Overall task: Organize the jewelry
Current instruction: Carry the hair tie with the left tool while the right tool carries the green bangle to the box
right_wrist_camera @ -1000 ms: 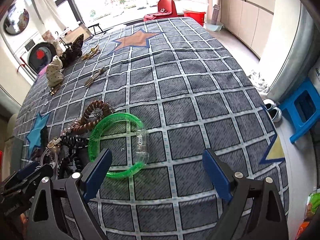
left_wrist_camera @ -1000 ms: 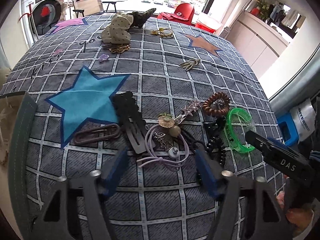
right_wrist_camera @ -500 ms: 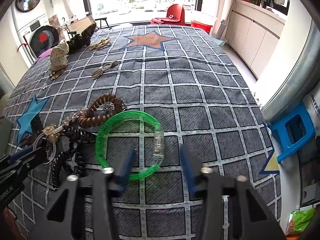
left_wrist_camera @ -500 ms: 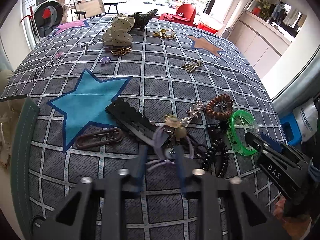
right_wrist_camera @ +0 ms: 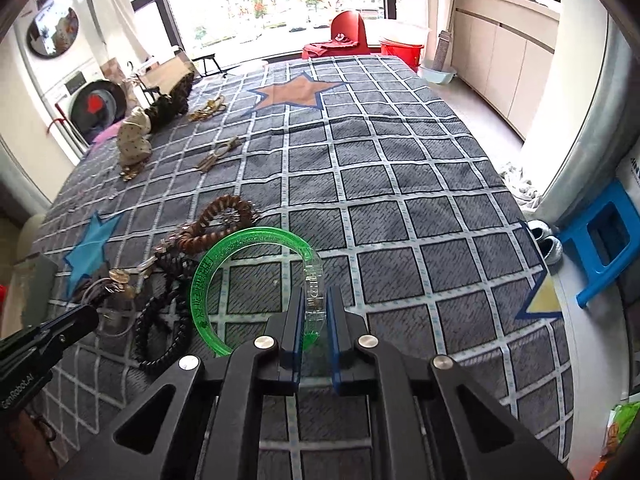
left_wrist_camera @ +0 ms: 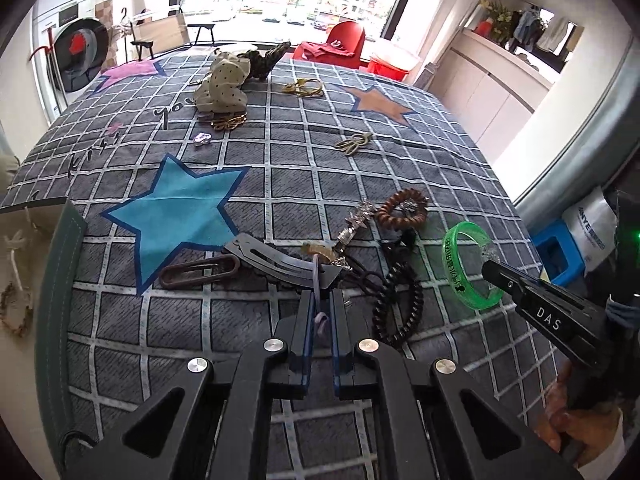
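My left gripper (left_wrist_camera: 321, 300) is shut on a lilac hair tie (left_wrist_camera: 317, 280) that lies in a pile of jewelry on the grey checked bedspread (left_wrist_camera: 280, 168). The pile holds a black hair clip (left_wrist_camera: 276, 262), a brown clip (left_wrist_camera: 198, 272), a brown coil bracelet (left_wrist_camera: 402, 208) and a black coil tie (left_wrist_camera: 400, 304). My right gripper (right_wrist_camera: 314, 300) is shut on the clear clasp of a green bangle (right_wrist_camera: 224, 268). The bangle (left_wrist_camera: 468, 264) and right gripper (left_wrist_camera: 492, 270) also show in the left wrist view.
Further back lie gold pieces (left_wrist_camera: 304, 88), a spotted cloth bow (left_wrist_camera: 222, 88), a dark bow (left_wrist_camera: 264, 60) and a small gold clip (left_wrist_camera: 354, 142). A grey-green case (left_wrist_camera: 60, 280) stands at the left edge. A blue stool (right_wrist_camera: 604, 240) stands beside the bed on the right.
Both grippers have closed from wide open: the left one on the lilac hair tie, the right one on the green bangle's clasp. Both have moved in closer to the pile.
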A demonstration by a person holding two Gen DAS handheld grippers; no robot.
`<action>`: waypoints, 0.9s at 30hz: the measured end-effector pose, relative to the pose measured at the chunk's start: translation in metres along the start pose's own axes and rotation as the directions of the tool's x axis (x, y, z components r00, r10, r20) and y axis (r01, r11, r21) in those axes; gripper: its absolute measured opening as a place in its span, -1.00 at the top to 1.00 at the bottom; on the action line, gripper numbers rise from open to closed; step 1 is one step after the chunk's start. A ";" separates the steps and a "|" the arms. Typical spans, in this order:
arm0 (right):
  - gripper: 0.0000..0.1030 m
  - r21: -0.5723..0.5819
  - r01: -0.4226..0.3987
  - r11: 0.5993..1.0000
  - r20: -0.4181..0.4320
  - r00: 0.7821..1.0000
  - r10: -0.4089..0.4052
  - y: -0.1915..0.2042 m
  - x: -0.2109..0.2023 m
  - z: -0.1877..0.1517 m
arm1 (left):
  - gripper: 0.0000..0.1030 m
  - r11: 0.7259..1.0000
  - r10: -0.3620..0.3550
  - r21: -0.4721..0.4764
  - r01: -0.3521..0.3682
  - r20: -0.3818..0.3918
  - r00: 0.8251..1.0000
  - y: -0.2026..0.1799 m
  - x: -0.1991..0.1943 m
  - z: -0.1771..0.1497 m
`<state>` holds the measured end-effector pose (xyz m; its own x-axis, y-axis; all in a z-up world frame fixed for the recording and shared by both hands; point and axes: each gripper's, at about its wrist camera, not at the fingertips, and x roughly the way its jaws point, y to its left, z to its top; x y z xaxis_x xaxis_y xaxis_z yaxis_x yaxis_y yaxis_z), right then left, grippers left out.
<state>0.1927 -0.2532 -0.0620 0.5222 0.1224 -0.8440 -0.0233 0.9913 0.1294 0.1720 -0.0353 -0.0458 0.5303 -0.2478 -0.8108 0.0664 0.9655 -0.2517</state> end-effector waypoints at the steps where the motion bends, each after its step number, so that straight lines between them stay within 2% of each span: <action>1: 0.77 0.002 -0.009 1.000 0.000 1.000 0.009 0.000 -0.003 -0.002 | 0.83 1.000 -0.005 0.006 0.005 0.005 1.000 -0.001 -0.004 -0.002; 14: 0.77 0.025 -0.066 0.997 0.000 0.998 0.066 0.003 -0.030 -0.029 | 0.86 0.998 -0.033 0.065 0.028 0.078 0.996 -0.005 -0.049 -0.016; 23: 0.77 0.015 -0.077 0.997 0.001 0.997 0.077 0.014 -0.043 -0.041 | 0.86 0.999 -0.021 0.039 0.019 0.057 0.998 0.014 -0.059 -0.036; 27: 0.77 0.007 -0.079 0.997 0.006 0.997 0.079 0.019 -0.050 -0.044 | 0.86 0.999 -0.016 0.037 0.014 0.076 0.997 0.022 -0.072 -0.042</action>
<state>0.1286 -0.2388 -0.0405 0.5241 0.2000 -0.8278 -0.0583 0.9782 0.1994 0.1002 0.0001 -0.0150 0.5919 -0.2568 -0.7640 0.1045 0.9644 -0.2431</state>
